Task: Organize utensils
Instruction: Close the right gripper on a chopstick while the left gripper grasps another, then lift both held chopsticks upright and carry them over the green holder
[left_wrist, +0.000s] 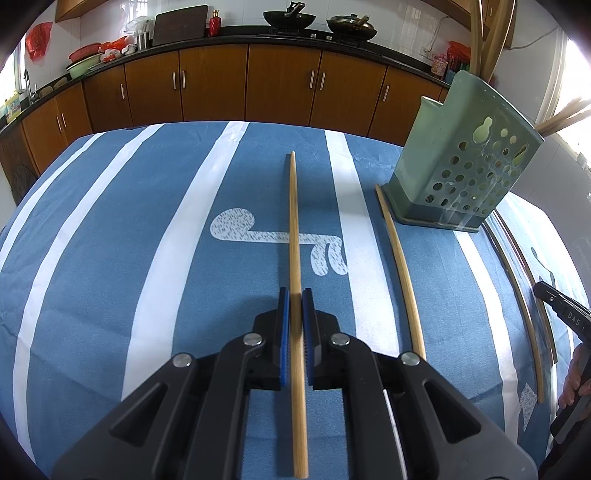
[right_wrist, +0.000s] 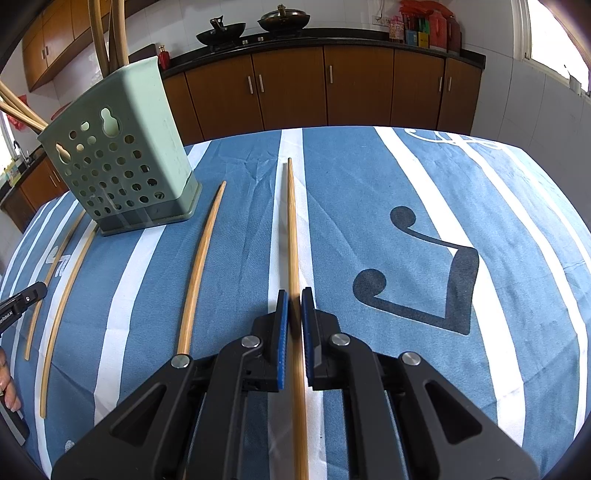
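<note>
Each gripper (left_wrist: 296, 306) (right_wrist: 294, 306) pinches one chopstick (left_wrist: 294, 221) (right_wrist: 291, 229); each should lift level, then tip into the holder (left_wrist: 465, 166).

Striped blue tablecloth (left_wrist: 110, 258), brown cabinets (left_wrist: 280, 85), woks (left_wrist: 289, 18).

Both views were bright w/ even daylight, prob. from the windows right of the green holder (left_wrist: 461, 158): one blew out white at the right-wrist frame's top right. Shadows on the tablecloth (right_wrist: 406, 184) beyond the holder were soft and faint. Fisheye bent the straight chopsticks beside the holder into arcs; corners went black. Chopstick between the blue pads (left_wrist: 283, 332) looked smeared, maybe too close for focus. Cupboards behind the holder stayed sharp.
</note>
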